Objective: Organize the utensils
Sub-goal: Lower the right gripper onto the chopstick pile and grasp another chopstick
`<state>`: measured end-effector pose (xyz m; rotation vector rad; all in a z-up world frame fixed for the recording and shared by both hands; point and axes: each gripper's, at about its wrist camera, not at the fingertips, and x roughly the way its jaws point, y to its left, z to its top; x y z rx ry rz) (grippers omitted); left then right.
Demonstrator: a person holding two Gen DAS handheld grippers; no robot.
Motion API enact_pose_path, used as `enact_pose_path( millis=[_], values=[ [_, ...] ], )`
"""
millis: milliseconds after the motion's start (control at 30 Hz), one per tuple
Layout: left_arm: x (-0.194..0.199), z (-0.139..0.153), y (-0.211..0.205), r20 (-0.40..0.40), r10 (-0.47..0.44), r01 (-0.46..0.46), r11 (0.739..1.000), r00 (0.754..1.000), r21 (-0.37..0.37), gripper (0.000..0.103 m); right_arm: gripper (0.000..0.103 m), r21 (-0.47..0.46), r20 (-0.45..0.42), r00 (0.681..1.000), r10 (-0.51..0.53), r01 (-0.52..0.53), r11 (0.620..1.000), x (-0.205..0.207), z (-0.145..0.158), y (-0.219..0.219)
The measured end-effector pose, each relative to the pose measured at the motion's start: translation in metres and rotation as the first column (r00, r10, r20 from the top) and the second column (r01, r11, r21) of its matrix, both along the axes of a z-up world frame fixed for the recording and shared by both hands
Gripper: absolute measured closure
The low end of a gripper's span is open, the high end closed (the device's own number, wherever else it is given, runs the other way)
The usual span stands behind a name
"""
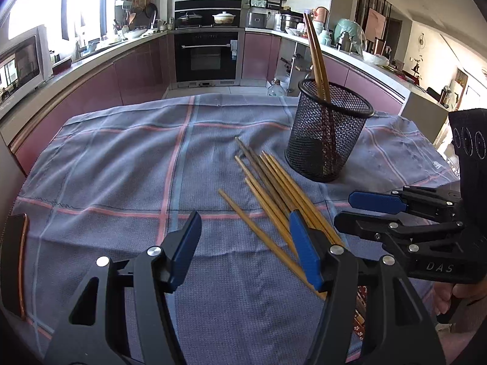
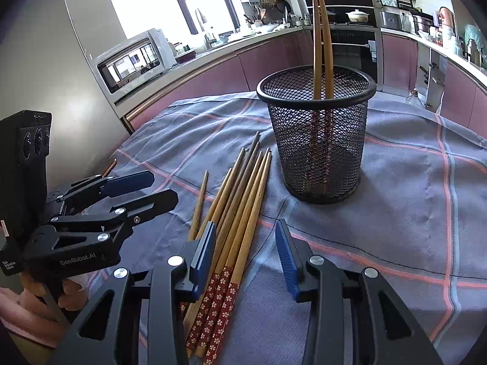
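Several wooden chopsticks [image 1: 274,188] with red flowered ends [image 2: 219,298] lie in a loose bundle on the blue checked cloth [image 1: 121,167]. Just behind them stands a black mesh cup [image 2: 316,140] with two chopsticks [image 2: 319,39] upright in it. My left gripper [image 1: 245,243] is open over bare cloth, and its right finger [image 1: 304,252] overlaps the bundle's near end. My right gripper [image 2: 245,252] is open low over the bundle; the sticks run between its fingers, and the pads do not press them. Each view shows the other gripper at its side, the right gripper [image 1: 356,213] and the left gripper [image 2: 158,190].
A dark flat object with a copper edge [image 1: 15,264] lies at the cloth's left border. The table ends just behind the mesh cup [image 1: 328,133]. Kitchen counters, an oven [image 1: 207,54] and a microwave [image 2: 134,57] stand well beyond it.
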<state>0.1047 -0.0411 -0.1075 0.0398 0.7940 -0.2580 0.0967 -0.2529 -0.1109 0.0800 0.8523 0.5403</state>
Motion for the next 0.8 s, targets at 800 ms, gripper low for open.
enact_pose_path(
  millis=[800],
  values=[
    [0.029, -0.035, -0.013, -0.111, -0.038, 0.045, 0.997, 0.993, 0.060, 0.051, 0.083, -0.072, -0.038, 0.999, -0.007, 0.004, 0.997, 0.007, -0.015, 0.007]
  ],
)
